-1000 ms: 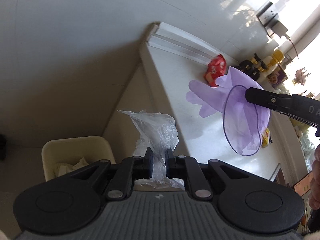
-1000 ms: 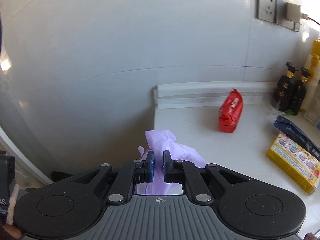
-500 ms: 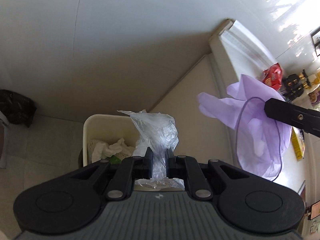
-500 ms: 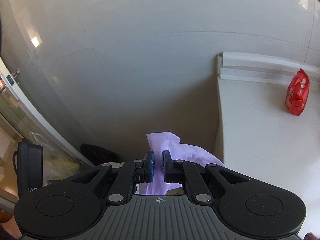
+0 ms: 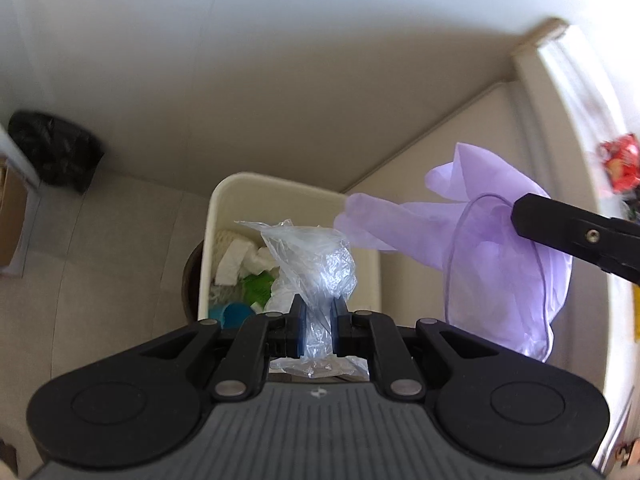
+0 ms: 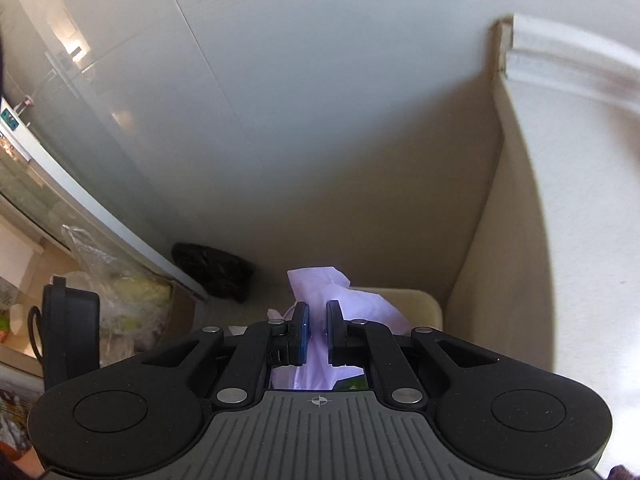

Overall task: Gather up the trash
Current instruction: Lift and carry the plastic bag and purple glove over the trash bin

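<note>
My left gripper (image 5: 318, 309) is shut on a crumpled clear plastic bag (image 5: 316, 256), which sticks up from between the pads above a cream waste bin (image 5: 280, 188). The bin stands on the floor against the counter's side and holds paper, green and blue scraps. To the right, my right gripper's black finger (image 5: 576, 228) pinches a purple glove (image 5: 496, 240) that hangs beside the bin, its cuff gaping. In the right wrist view my right gripper (image 6: 318, 312) is shut on the purple glove (image 6: 320, 284), with the bin's rim (image 6: 420, 300) just behind it.
A black bag (image 5: 52, 152) lies on the tiled floor by the wall, left of the bin. The white counter (image 5: 576, 92) runs along the right with a red snack packet (image 5: 620, 160) on it. A cardboard box (image 5: 12, 216) sits at the far left. A glass door (image 6: 48, 168) stands left.
Both grippers have sunk from counter height toward the floor, still gripping the bag and the glove. The bin has come from the lower left corner to the middle, its contents now visible.
</note>
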{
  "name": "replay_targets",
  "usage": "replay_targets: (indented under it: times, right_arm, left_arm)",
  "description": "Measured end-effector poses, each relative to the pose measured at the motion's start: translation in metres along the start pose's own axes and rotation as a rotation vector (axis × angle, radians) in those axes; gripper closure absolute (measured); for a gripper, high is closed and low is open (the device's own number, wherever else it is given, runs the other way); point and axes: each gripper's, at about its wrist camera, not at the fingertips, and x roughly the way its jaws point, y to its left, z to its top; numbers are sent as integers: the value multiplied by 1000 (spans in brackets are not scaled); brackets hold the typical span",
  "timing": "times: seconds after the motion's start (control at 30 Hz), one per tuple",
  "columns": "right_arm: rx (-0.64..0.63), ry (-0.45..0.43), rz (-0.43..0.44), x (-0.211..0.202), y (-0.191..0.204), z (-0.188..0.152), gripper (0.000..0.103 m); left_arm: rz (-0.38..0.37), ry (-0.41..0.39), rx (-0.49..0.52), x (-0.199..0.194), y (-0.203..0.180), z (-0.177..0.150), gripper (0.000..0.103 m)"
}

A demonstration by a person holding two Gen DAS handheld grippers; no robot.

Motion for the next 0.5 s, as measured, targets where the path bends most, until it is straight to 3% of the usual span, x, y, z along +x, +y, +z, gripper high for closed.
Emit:
replay_targets:
  times: [0.5]
  right_arm:
    - [-76, 199, -88, 89, -7, -3, 96]
  left_arm:
    - [87, 130, -50, 77, 17, -3, 91]
